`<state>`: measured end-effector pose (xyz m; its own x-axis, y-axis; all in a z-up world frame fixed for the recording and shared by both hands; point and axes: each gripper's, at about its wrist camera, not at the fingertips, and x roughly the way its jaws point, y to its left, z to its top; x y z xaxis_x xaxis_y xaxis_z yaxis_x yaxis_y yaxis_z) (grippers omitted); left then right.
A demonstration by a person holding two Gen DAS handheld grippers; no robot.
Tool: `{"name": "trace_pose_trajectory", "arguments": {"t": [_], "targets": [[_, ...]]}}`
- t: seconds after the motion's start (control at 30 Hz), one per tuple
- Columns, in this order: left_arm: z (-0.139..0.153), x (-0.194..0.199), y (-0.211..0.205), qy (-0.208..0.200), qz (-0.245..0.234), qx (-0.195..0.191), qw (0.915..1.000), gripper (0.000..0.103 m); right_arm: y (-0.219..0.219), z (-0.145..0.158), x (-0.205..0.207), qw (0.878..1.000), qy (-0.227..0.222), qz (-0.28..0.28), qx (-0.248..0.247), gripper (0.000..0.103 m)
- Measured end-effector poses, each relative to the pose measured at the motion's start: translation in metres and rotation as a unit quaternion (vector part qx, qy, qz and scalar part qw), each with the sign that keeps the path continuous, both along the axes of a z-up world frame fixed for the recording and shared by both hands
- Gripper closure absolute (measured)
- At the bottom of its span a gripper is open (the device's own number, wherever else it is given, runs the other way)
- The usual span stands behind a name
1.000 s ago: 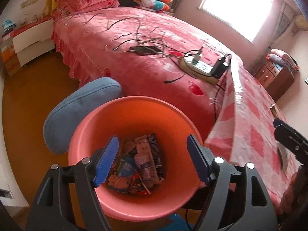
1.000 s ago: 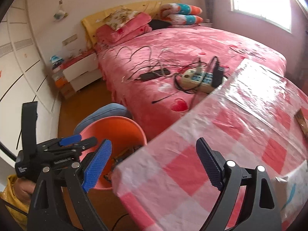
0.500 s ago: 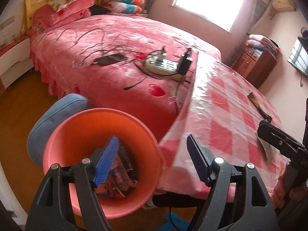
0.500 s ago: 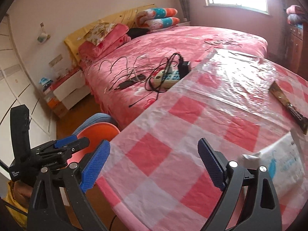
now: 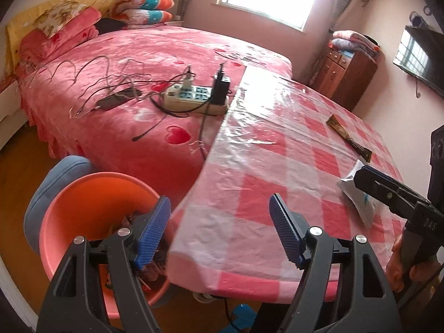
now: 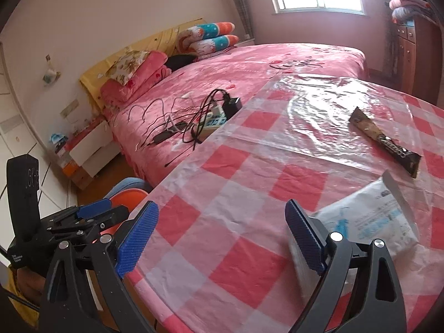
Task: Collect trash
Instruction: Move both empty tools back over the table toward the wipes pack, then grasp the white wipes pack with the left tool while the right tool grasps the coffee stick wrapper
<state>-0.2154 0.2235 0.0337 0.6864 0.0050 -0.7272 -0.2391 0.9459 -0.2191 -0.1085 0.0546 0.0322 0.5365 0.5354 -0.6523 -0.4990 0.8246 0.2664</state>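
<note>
White and crinkly, the plastic packet (image 6: 369, 216) on the bench (image 6: 241, 194) is looking light and slippery, so I am steering my spread, empty right claw (image 6: 219, 238) toward its near edge.

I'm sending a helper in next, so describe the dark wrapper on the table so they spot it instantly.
Find the table with the red-and-white checked cloth beside the pink bed. On its far right part lies a long dark brown wrapper, flat and narrow. Its only neighbour there, a white packet with blue print, is broad and pale.
</note>
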Motion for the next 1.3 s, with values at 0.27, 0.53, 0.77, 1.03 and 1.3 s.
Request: {"name": "trace_pose_trajectory", "arguments": {"t": [0.27,0.53,0.77,1.03,1.3], "targets": [[0.005,0.018,-0.028,0.005,-0.035,0.013,0.9993,0.029,-0.037,0.0,0.006,1.0,0.002,-0.023,0.021,0.012],[0.01,0.035,-0.06,0.003,-0.076,0.029,0.9967,0.029,-0.07,0.0,0.013,0.998,0.004,-0.047,0.035,0.012],[0.013,0.05,-0.09,-0.001,-0.124,0.043,0.9913,0.029,-0.101,0.003,0.02,0.996,-0.002,-0.074,0.04,0.012],[0.011,0.072,-0.13,0.0,-0.207,0.061,0.9765,0.029,-0.142,0.008,0.029,0.993,-0.004,-0.108,0.052,0.012],[0.007,0.09,-0.18,-0.003,-0.317,0.085,0.9446,0.029,-0.194,0.009,0.041,0.985,0.001,-0.155,0.074,0.012]]}}
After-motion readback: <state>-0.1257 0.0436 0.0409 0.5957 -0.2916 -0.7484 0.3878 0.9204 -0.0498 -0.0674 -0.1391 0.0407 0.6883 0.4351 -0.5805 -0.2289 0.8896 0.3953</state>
